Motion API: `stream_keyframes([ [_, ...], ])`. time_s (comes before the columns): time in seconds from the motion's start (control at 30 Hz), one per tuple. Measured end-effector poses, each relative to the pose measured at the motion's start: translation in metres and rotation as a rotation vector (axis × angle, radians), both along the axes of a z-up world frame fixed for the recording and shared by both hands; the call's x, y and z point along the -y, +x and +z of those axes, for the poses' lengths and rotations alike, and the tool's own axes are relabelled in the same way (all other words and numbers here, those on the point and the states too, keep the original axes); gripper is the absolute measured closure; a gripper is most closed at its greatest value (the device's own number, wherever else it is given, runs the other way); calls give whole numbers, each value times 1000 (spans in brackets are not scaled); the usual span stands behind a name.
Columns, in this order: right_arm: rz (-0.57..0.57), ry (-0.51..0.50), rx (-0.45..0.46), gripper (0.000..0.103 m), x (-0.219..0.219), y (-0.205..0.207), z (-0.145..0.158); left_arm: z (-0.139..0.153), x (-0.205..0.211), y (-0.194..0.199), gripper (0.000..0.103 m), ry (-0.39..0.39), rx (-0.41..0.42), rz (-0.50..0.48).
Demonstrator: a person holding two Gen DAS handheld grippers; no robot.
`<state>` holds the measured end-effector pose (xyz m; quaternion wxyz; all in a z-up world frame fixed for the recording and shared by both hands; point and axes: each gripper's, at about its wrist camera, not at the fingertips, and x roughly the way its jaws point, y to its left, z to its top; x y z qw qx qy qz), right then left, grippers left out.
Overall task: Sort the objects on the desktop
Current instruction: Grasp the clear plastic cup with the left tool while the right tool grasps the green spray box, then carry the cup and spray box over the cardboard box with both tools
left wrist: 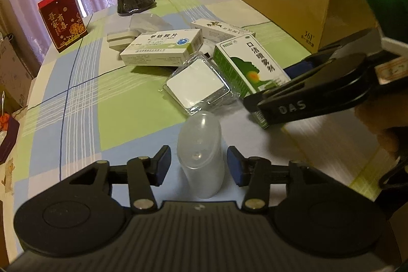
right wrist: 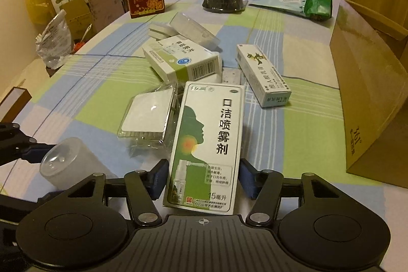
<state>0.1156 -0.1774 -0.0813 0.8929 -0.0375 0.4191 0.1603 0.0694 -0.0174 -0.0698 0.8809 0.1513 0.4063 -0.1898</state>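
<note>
Desktop clutter, mostly small medicine cartons, lies mid-worktop (right wrist: 306, 144) on a checked green, blue and white cloth, and both grippers are at the reaching stage. The left gripper (left wrist: 199, 165) has its fingers spread wide around a frosted translucent plastic cap-shaped cup (left wrist: 200, 157), with a gap either side, so nothing is gripped. The right gripper (right wrist: 201, 179) likewise straddles a tall white-and-green spray carton (right wrist: 211, 144) lying flat, its blue pads (right wrist: 159, 177) apart from the carton's sides, or at most brushing them. Next, I judge, each pair must close squarely before lifting; the cup looks slippery. The open brown cardboard box (right wrist: 369, 98) stands at the right; its inside is hidden. A clear plastic clamshell case (right wrist: 148, 114) beside the carton holds something white.
</note>
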Motion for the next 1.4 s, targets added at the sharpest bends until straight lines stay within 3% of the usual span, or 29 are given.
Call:
stream_keyframes([
  [0.53, -69, 25, 50, 48, 33, -30, 41, 32, 12, -13, 76, -21, 31, -20],
  [0.87, -146, 42, 141, 48, 70, -37, 94, 71, 41, -2, 76, -56, 75, -59],
  [1.23, -276, 42, 270, 48, 149, -20, 156, 134, 116, 39, 76, -132, 168, -184],
  [1.4, -339, 20, 299, 48, 193, -2, 168, 157, 165, 64, 76, -185, 204, -258],
])
